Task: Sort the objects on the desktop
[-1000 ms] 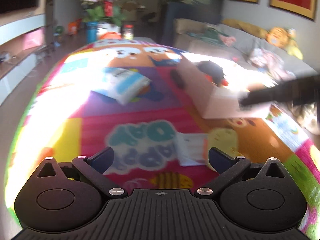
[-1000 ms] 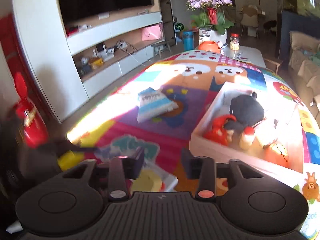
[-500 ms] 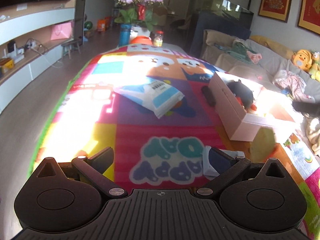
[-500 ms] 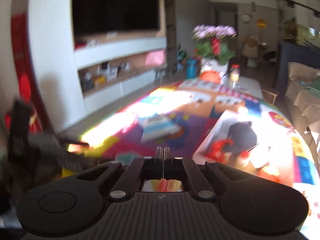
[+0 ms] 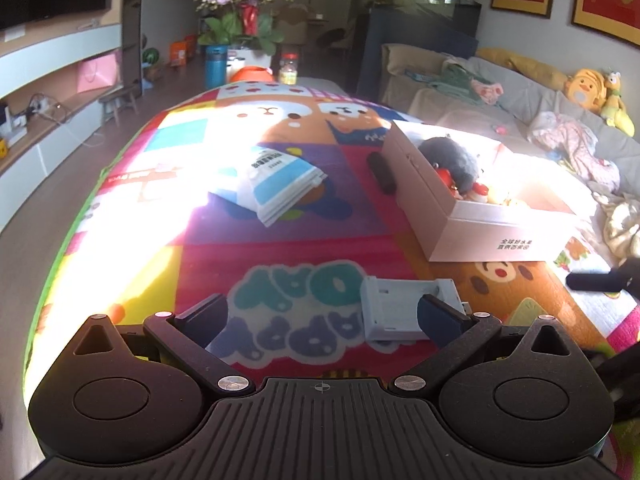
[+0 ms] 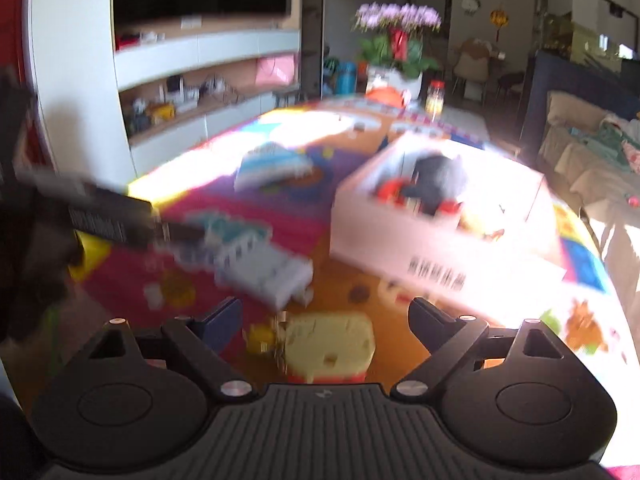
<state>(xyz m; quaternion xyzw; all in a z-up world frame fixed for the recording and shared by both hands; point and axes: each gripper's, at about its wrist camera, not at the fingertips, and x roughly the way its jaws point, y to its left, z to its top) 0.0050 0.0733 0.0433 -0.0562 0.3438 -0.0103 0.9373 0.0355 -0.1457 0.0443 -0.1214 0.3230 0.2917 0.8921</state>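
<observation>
My left gripper [image 5: 322, 314] is open low over the colourful play mat [image 5: 280, 248]. A grey-blue plastic holder [image 5: 400, 312] lies flat just inside its right finger, untouched. My right gripper [image 6: 326, 316] has its jaws opening wide. Between them, on the mat, sits a blurred pale yellow block with a red base [image 6: 328, 344], and the pads do not press on it. The grey holder [image 6: 264, 268] lies ahead of it to the left. A white cardboard box [image 5: 500, 236] holds a black plush toy [image 5: 452, 160] and small red items.
A blue-and-white pouch [image 5: 276, 180] lies mid-mat, with a black oblong thing [image 5: 382, 168] beside the box. Flowers, a blue bottle [image 5: 216, 66] and a jar stand at the far end. A sofa runs along the right and shelving along the left.
The right gripper shut fully, then spread wide while sinking toward the mat. The dark gripper that reached over the box has drawn back to the right edge. The left gripper stayed open.
</observation>
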